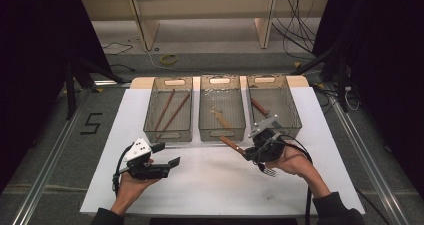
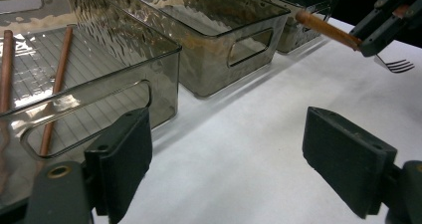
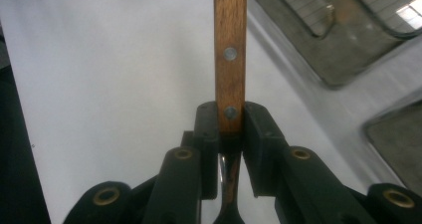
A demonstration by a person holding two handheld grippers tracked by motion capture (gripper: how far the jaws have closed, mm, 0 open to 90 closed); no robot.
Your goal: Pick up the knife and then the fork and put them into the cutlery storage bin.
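My right gripper (image 1: 248,154) is shut on a fork with a wooden handle (image 1: 231,144). The handle points toward the front of the middle bin (image 1: 222,131), and the metal tines (image 1: 270,172) stick out behind, over the hand. In the right gripper view the jaws (image 3: 230,119) clamp the riveted handle (image 3: 230,45). My left gripper (image 1: 167,155) hovers open over the white sheet, front left, with nothing between its fingers (image 2: 124,154). Seen from the left gripper view, the fork (image 2: 326,29) hangs in the right gripper (image 2: 383,25) at the upper right.
Three clear grey bins stand in a row at the back of the white sheet (image 1: 200,185). The left bin (image 1: 169,130) holds two wooden sticks (image 1: 172,110). A wooden-handled utensil (image 1: 220,117) lies in the middle bin, and another (image 1: 259,106) in the right bin (image 1: 292,117).
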